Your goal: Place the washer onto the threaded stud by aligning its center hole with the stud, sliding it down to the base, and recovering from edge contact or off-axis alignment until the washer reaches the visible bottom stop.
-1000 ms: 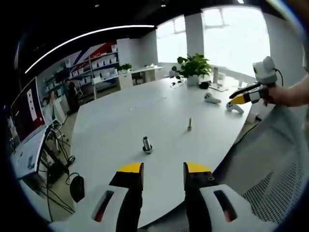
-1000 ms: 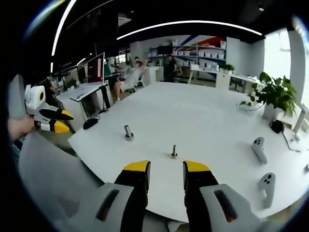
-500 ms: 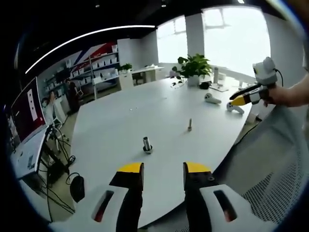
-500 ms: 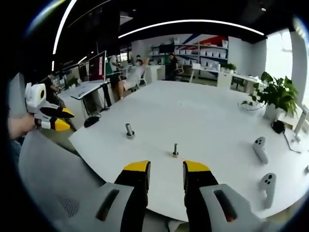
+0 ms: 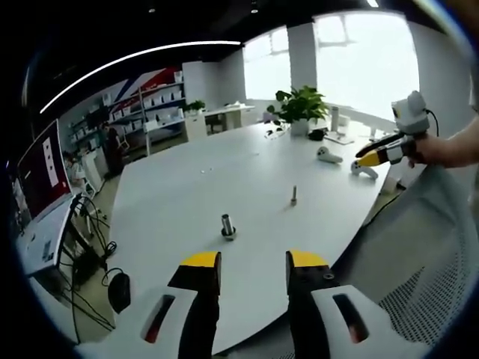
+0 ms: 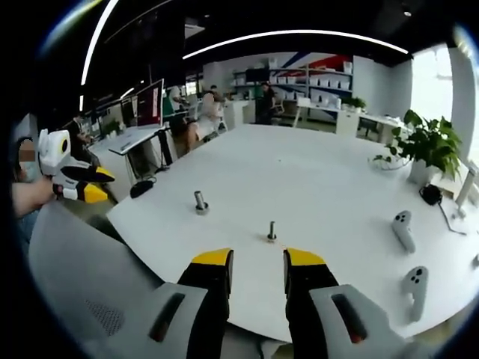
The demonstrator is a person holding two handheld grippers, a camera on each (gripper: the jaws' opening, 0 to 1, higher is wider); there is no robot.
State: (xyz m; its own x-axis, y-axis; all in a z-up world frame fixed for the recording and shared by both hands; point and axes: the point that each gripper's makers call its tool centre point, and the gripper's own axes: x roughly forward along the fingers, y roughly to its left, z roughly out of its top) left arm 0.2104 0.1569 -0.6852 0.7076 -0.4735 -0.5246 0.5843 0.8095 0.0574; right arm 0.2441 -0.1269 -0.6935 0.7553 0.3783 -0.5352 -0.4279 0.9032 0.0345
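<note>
Almost nothing has moved since the earlier frames: the left gripper view has drifted very slightly and the things on the bench lie where they did. The left tongs [image 5: 245, 271] hover over the near edge of the white bench [image 5: 194, 179], their yellow-tipped jaws apart and empty. The right tongs [image 6: 249, 268] also hang over the bench edge, jaws apart, gripping nothing.

The threaded stud [image 6: 272, 232] stands upright on the bench just ahead of the right tongs; in the left gripper view it [image 5: 293, 196] stands farther off, to the right. I cannot make out a washer on it or beside it. Left of the stud, well apart from it, stands a short metal cylinder [image 6: 200, 203] on a wider base, seen also just ahead of the left tongs [image 5: 227, 226]. Right of the stud lie two white handheld controllers [image 6: 402, 231]. Beyond the stud, at the far side of the bench, stands a potted plant [image 5: 300, 107]. No writing is legible.
</note>
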